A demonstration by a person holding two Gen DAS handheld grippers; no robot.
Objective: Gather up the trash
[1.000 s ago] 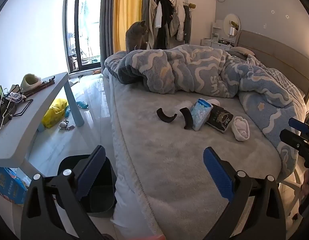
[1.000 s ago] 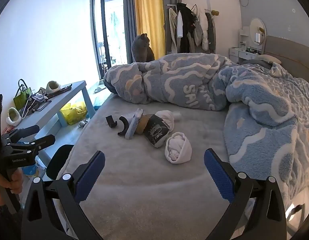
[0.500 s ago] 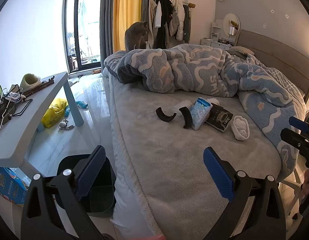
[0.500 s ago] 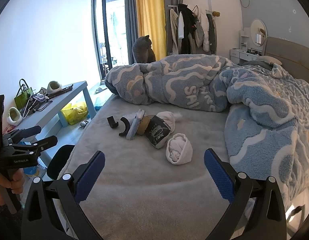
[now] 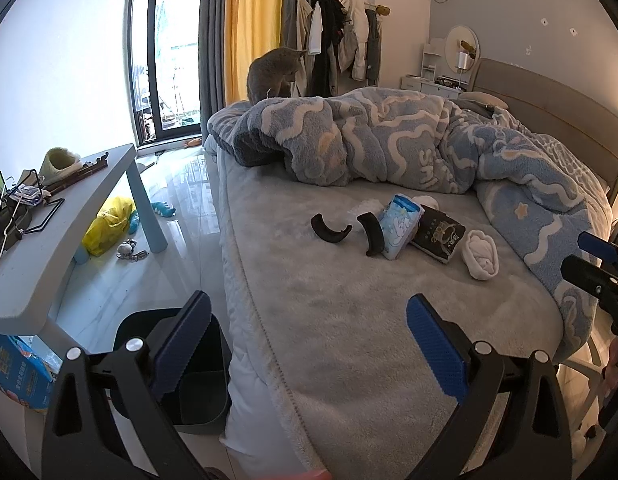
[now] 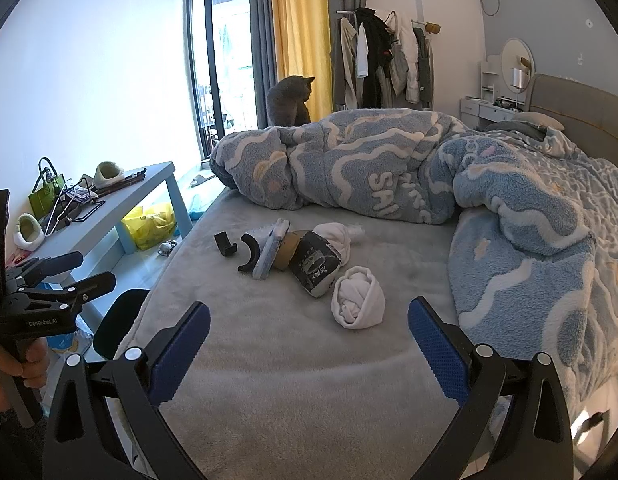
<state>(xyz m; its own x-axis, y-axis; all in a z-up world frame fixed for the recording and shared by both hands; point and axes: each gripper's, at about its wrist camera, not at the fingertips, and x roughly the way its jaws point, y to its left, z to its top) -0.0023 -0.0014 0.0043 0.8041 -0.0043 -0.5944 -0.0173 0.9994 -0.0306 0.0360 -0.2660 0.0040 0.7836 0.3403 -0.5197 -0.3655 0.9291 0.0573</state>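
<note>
**Litter waits mid-bed, both tools empty**

A cluster of trash lies on the grey bed point(image 6: 293, 380): a white wad point(image 6: 358, 302), a dark packet point(image 6: 317, 266), a blue pack point(image 5: 399, 227) and two black curved pieces point(image 5: 330, 231). All look light; the wad should squash, the packets crinkle, so a pinch across a wad's middle or a packet's edge seems best. The right tool point(image 6: 309, 350) hovers nearest, jaws apart; the left tool point(image 5: 307, 342) is likewise apart, above a black bin point(image 5: 189, 392) beside the bed. A cat point(image 6: 289, 100) sits beyond the duvet point(image 6: 389, 168).
</note>
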